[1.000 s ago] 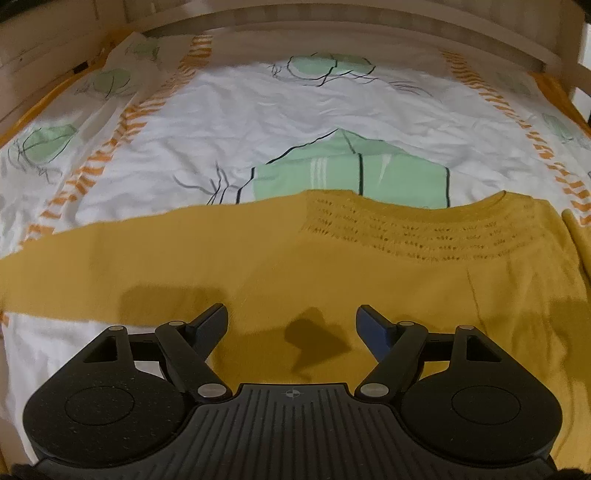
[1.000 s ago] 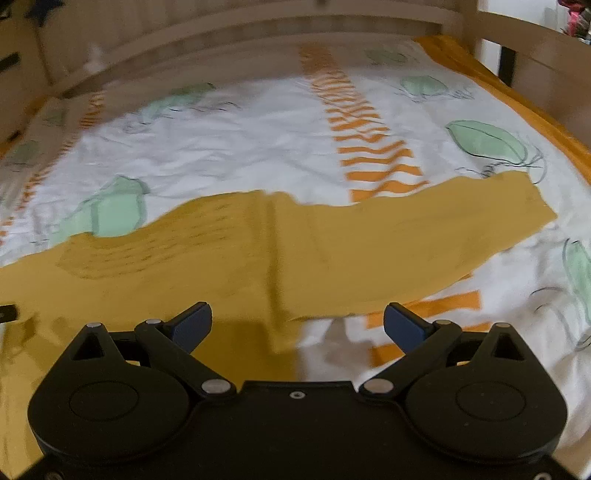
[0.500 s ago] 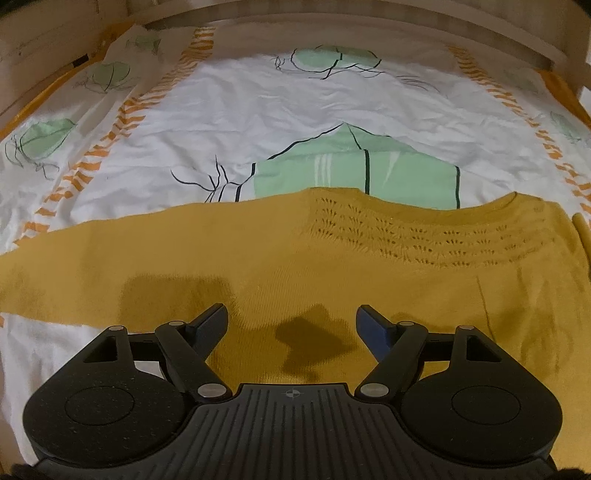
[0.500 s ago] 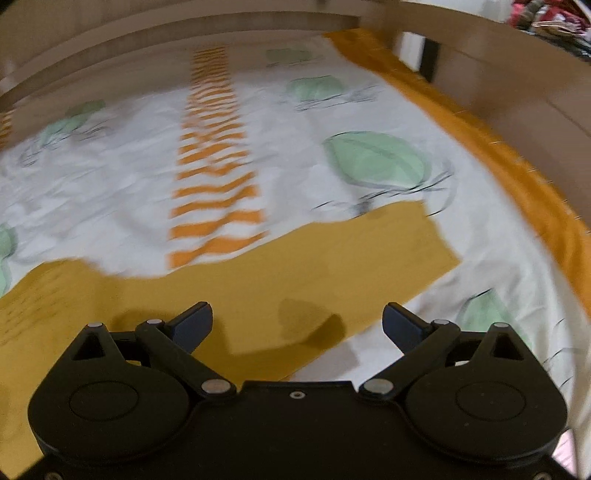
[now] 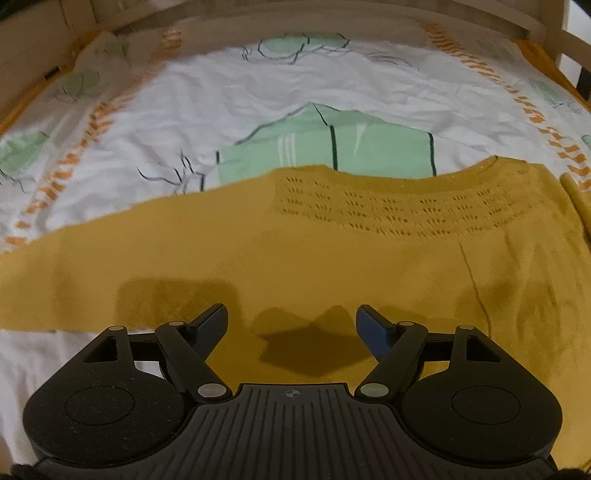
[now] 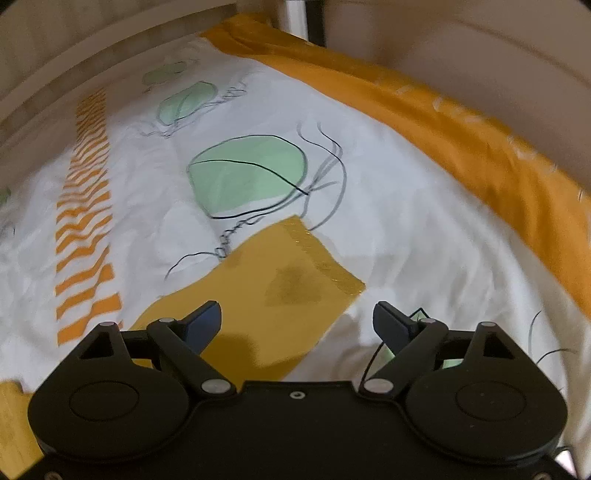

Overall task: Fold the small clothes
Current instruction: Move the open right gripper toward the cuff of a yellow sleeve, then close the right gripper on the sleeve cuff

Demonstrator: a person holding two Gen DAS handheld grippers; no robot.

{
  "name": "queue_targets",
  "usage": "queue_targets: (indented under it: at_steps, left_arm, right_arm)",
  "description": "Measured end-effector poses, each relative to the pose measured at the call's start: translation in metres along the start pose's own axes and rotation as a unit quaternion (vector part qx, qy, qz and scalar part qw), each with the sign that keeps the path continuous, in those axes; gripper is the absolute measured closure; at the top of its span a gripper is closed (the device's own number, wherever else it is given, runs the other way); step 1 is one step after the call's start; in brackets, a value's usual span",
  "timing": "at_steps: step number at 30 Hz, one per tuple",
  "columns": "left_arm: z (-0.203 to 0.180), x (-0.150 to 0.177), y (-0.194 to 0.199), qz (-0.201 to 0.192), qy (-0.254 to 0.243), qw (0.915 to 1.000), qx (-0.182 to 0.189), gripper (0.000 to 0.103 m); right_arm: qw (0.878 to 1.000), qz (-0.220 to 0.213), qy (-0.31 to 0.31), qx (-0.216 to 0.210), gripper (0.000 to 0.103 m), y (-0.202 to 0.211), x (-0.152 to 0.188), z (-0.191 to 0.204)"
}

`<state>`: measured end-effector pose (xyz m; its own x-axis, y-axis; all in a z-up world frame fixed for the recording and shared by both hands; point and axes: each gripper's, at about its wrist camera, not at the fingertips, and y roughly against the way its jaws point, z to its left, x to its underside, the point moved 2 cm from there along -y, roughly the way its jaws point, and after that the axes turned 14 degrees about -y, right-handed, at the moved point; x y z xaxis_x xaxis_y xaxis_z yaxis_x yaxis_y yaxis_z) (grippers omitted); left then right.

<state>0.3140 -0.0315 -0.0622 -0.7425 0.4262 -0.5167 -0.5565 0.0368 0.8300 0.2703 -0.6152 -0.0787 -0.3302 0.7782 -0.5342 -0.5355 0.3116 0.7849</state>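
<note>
A mustard-yellow knit sweater [image 5: 332, 258] lies flat on the bed, neckline with eyelet rows toward the far side, one sleeve stretched to the left. My left gripper [image 5: 291, 325] is open and empty, hovering just above the sweater's body. In the right wrist view the other sleeve [image 6: 273, 280] lies stretched out, its ribbed cuff [image 6: 325, 258] at the far end. My right gripper [image 6: 297, 321] is open and empty, low over that sleeve a little short of the cuff.
The sweater rests on a white bedsheet [image 5: 221, 110] printed with green shapes and orange stripes. A wooden bed frame [image 5: 332, 14] rings the bed. An orange sheet border [image 6: 461, 129] runs along the right side next to the rail.
My right gripper has swung right along the sleeve, from the sweater's body to near the cuff. My left gripper has crept slightly forward over the body. Both stayed open.
</note>
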Motion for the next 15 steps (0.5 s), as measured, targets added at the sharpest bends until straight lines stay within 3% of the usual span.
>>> queue_targets:
  at_steps: [7,15]
  left_arm:
    - [-0.003,0.011,-0.016,0.031,0.010,0.9993,0.017,0.027]
    - [0.003,0.019,-0.023,0.022,0.035,0.9986,0.033,0.025]
  right_arm:
    - [0.998,-0.009,-0.052,-0.024,0.014,-0.019,-0.001,-0.021]
    - [0.998,-0.008,-0.051,-0.022,0.025,-0.037,0.004,-0.023]
